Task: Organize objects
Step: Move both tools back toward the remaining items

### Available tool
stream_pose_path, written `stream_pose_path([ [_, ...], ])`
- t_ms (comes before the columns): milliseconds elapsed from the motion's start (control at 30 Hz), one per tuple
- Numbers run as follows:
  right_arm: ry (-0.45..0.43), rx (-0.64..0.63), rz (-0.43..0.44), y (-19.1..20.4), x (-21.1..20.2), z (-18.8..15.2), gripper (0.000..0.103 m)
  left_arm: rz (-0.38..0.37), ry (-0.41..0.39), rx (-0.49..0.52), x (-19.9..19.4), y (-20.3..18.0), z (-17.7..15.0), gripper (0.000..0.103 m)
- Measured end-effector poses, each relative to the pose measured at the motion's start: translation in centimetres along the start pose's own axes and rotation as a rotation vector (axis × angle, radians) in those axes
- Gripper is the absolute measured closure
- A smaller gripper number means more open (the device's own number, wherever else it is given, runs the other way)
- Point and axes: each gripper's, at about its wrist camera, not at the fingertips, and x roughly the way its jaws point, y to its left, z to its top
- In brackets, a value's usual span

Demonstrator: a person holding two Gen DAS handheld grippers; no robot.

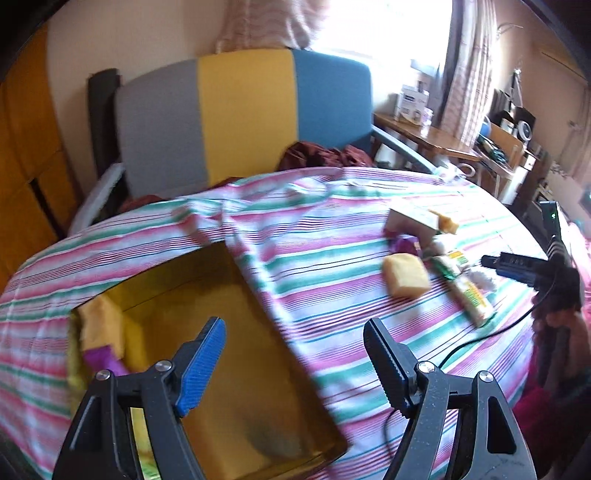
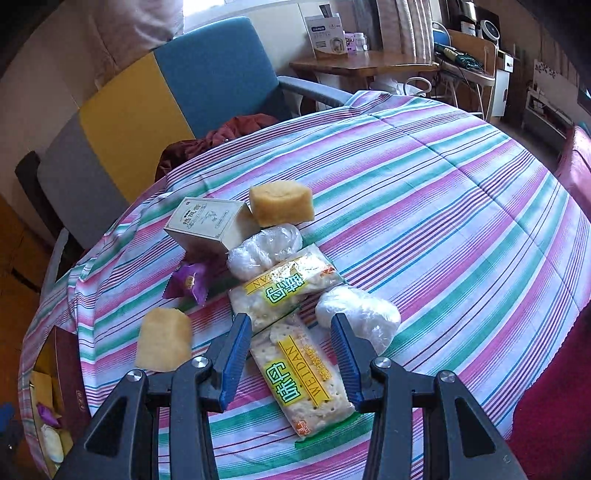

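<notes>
Striped cloth [image 2: 443, 192] covers the table; left fingers [image 1: 207, 354] apart, right fingers [image 2: 232, 362] apparently straddling crackers [image 2: 306, 384] ungripped.

A bright window [image 1: 380, 26] with patterned curtains [image 1: 469, 70] floods the room with daylight. Against the pale wall [image 1: 122, 40] stands an armchair [image 1: 243, 110] in 3 colour bands, beside a wooden side table [image 2: 364, 64] and cluttered shelves [image 1: 513, 140].

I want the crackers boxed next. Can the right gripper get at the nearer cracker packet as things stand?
Probably yes. The right gripper hangs open just above the nearer cracker packet, fingers straddling it, nothing on top. A plastic-wrapped bundle lies close beside one finger and might get nudged.
</notes>
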Motion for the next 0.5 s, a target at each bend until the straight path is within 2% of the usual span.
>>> stream_pose_path([
  [233,0.008,0.051,0.019,-0.9,0.2,0.0,0.058,-0.079,0.103,0.057,6.0,-5.7,2.7,0.025],
  [300,0.013,0.066,0.021,-1.3,0.2,0.1,0.058,-0.106,0.128,0.061,7.8,-7.2,3.3,0.022],
  [500,0.024,0.086,0.036,-1.6,0.4,0.1,0.058,-0.129,0.169,0.095,12.6,-11.1,4.2,0.018],
])
